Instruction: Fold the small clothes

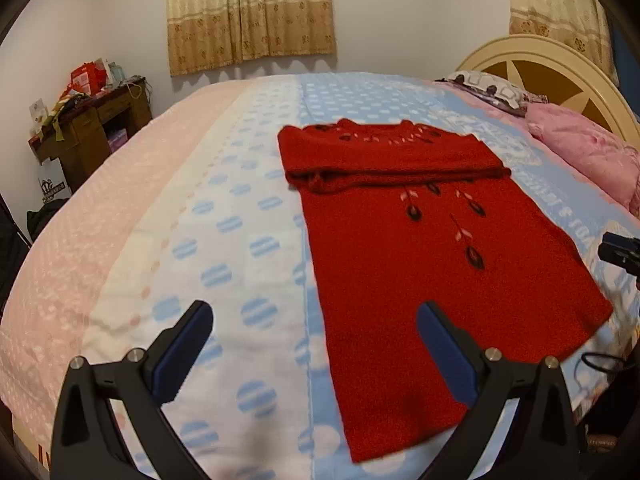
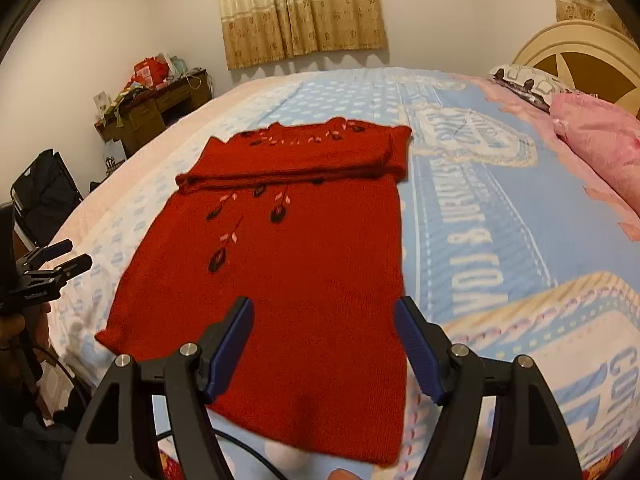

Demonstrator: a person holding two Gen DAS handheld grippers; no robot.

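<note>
A red knitted sweater [image 1: 420, 264] with dark leaf embroidery lies flat on the bed, its sleeves folded across the chest at the far end. My left gripper [image 1: 316, 320] hovers open above the near left edge of the sweater, nothing between its blue pads. In the right wrist view the same sweater [image 2: 288, 272] fills the middle, and my right gripper [image 2: 324, 320] stands open over its near hem, holding nothing. The left gripper [image 2: 60, 260] shows at the left edge of that view, and the right gripper's tip [image 1: 620, 252] at the right edge of the left view.
The bed carries a blue-and-white dotted blanket [image 1: 224, 240] with a pink cover [image 1: 80, 248] beside it. Pink pillows [image 2: 600, 148] and a cream headboard [image 1: 560, 64] lie to the right. A cluttered wooden desk [image 1: 88, 128] stands by the far wall under curtains [image 1: 248, 12].
</note>
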